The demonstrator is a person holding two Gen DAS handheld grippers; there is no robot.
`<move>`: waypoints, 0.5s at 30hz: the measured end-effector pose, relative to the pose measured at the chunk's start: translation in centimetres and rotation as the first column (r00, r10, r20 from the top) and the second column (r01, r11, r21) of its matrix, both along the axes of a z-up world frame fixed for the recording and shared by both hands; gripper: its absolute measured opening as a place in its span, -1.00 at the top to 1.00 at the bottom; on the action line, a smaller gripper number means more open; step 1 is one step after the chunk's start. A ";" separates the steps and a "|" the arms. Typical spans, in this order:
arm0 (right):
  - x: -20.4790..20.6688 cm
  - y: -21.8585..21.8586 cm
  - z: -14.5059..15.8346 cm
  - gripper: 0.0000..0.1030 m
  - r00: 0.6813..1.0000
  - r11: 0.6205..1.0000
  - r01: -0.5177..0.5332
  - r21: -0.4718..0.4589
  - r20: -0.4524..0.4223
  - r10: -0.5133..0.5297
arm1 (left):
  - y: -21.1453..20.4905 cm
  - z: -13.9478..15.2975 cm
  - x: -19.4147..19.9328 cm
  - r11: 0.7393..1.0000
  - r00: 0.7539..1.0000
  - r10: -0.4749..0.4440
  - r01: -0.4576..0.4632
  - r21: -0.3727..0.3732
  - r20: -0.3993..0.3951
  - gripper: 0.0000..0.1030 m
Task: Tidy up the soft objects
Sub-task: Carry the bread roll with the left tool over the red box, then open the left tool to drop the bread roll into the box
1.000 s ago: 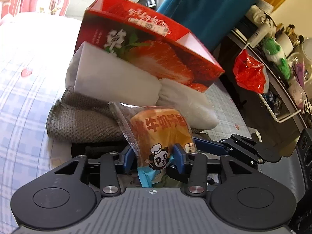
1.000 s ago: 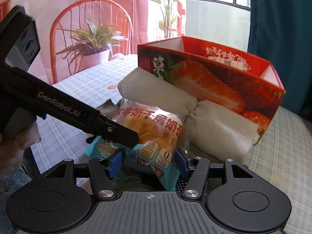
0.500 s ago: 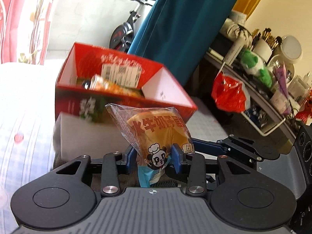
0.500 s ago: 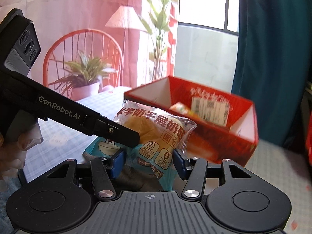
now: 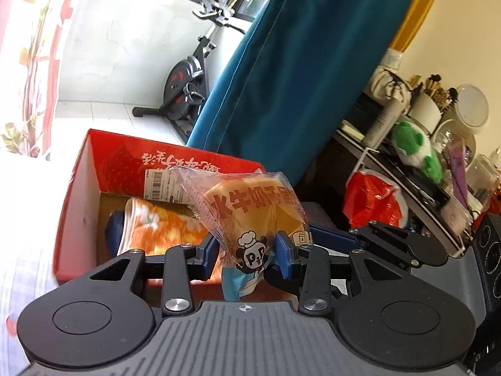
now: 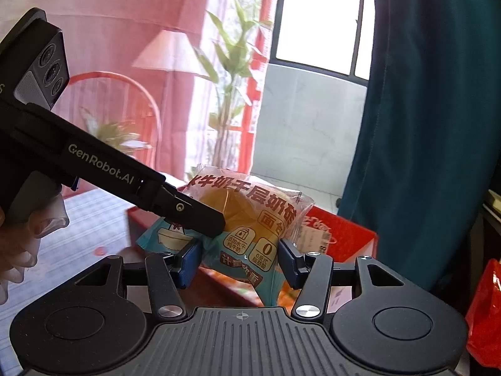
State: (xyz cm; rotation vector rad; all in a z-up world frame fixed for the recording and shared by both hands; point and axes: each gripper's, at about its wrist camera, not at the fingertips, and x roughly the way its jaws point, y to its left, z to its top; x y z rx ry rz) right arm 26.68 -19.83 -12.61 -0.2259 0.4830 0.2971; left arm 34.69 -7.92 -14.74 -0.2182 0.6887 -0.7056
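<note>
Crinkly clear plastic wraps the bread bun [image 5: 250,216], which hangs above the open red box [image 5: 84,188], pinched at both ends: the left tool [image 5: 249,250] and right tool [image 6: 239,260] each stand part-closed on it. It looks light, squashy and slippery, so grip the wrapper ends gently, not the soft middle.
</note>
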 end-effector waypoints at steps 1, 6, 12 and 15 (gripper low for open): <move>0.9 -0.5 -0.3 0.04 1.000 1.000 0.007 0.007 -0.010 -0.007 | -0.4 -0.2 1.0 1.000 1.000 -0.003 0.003 0.006 -0.009 0.20; 4.5 -2.2 -2.1 0.04 0.997 0.997 0.049 0.061 -0.055 -0.046 | -2.0 -1.5 4.0 1.000 0.999 0.006 -0.005 0.030 -0.037 0.20; 7.1 -3.3 -4.6 0.04 0.989 0.991 0.105 0.084 -0.113 -0.095 | -3.3 -3.9 6.9 0.999 0.996 0.004 -0.001 0.033 -0.092 0.18; 7.5 -3.6 -5.5 0.03 0.984 0.985 0.141 0.095 -0.126 -0.129 | -3.8 -4.7 7.4 1.000 0.995 0.007 -0.004 0.030 -0.103 0.18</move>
